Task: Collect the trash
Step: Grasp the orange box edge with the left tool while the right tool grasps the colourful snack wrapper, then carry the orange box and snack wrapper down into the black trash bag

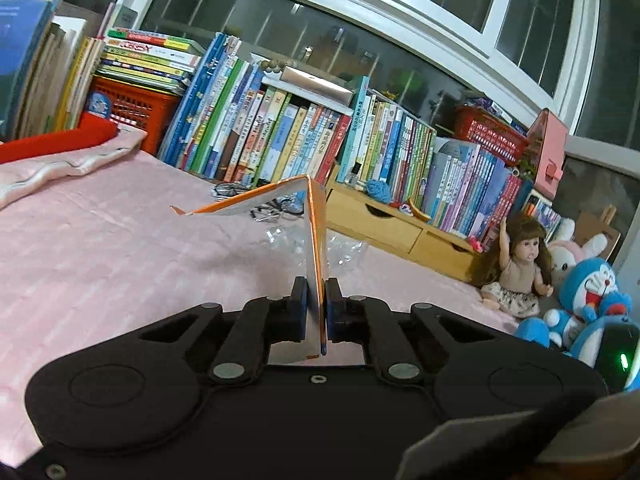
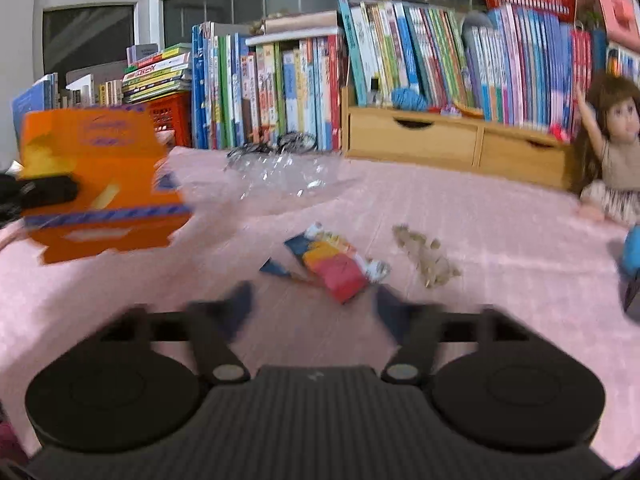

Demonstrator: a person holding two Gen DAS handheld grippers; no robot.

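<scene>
You are working over the bed (image 2: 500, 216), its pink sheet carrying every scrap left to gather, so take the row of books (image 2: 304, 92) along its far edge as your landmark. Just in front of those books, crumpled clear plastic wrap (image 2: 288, 176) is lying flat on the sheet, untouched.

Nearer to you than the wrap, and left of it in the right wrist view, the flattened orange carton (image 1: 316, 240) is hanging clear of the sheet. Your left tongs (image 1: 318, 316) are pinching one panel of it edge-on, pads pressed on both faces; its other panel is folding away at the crease. Held like that, it looks ready to be carried off to wherever you are putting the trash, which neither view shows.

Further from the books, a colourful snack wrapper (image 2: 332, 264) is lying on the sheet, with a small patch of brown crumbs (image 2: 428, 256) just to its right. Your right tongs (image 2: 316, 312) are standing spread, empty, hovering just short of the wrapper, seemingly lining up on it as the next piece.
</scene>
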